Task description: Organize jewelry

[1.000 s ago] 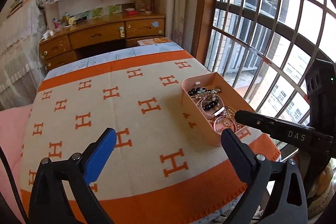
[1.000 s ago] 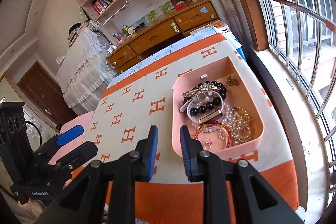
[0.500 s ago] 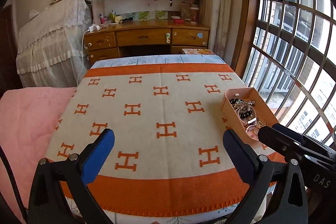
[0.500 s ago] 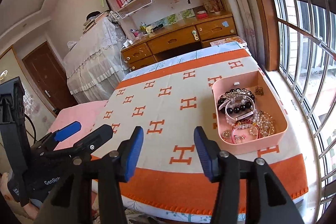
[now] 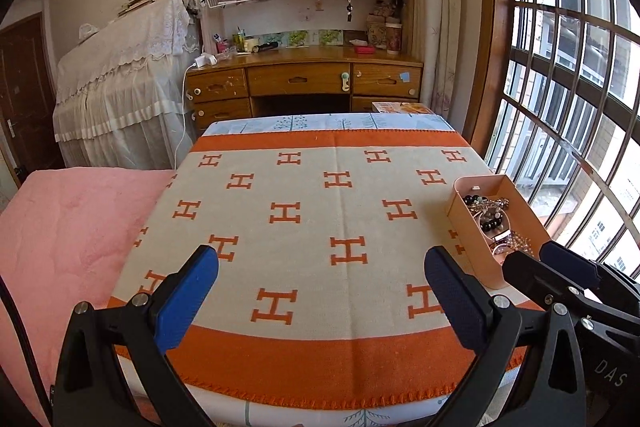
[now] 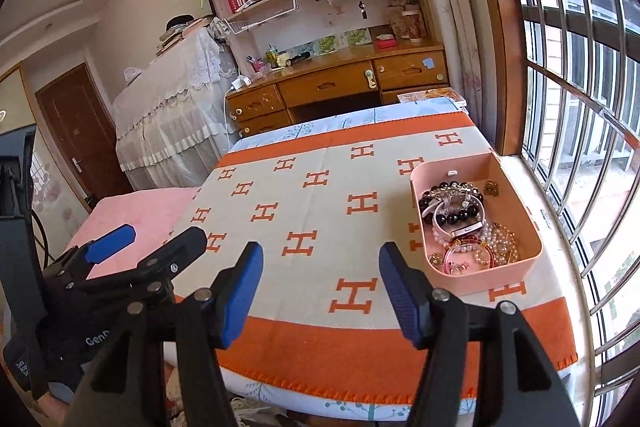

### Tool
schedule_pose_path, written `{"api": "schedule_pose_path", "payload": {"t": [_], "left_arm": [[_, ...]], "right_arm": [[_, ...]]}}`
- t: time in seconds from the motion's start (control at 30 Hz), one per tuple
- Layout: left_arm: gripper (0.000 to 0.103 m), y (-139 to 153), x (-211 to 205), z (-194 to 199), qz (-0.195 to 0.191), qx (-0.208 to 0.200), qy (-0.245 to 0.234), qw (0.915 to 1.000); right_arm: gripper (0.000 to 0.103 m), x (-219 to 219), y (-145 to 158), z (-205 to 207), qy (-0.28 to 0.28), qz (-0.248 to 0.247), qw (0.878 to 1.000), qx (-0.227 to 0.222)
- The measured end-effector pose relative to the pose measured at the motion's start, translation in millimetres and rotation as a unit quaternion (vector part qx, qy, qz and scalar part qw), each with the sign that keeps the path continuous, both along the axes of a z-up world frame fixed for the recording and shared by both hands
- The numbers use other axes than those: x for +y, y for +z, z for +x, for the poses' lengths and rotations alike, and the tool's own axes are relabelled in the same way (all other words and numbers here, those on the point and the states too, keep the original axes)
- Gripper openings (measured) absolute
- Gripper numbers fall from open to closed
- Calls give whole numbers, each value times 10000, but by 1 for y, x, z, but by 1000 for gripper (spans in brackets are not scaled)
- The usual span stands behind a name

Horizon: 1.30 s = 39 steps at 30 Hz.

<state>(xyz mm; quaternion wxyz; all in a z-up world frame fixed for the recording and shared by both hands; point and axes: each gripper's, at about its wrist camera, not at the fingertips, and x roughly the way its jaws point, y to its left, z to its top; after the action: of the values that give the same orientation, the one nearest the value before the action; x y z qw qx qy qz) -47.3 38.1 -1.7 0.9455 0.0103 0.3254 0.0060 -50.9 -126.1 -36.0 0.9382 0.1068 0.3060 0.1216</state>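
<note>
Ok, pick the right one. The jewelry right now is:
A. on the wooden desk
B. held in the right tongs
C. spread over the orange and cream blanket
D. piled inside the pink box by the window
D: the bracelets and beads all lie heaped in the pink box, which sits on the blanket's window side.

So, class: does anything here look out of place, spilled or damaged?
Nothing is spilled or broken. The one untidy spot is the pink tray near the window edge of the blanket: bracelets and bead strings lie heaped and tangled together. Both grippers are open and empty.
</note>
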Motion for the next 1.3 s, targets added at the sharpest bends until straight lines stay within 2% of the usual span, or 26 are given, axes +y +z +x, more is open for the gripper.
{"api": "schedule_pose_path", "payload": {"t": [1.3], "left_arm": [[102,-7,9,4,10,173,-9,9999]], "right_arm": [[61,4,-3,4,-77,-37,9999,86]]}}
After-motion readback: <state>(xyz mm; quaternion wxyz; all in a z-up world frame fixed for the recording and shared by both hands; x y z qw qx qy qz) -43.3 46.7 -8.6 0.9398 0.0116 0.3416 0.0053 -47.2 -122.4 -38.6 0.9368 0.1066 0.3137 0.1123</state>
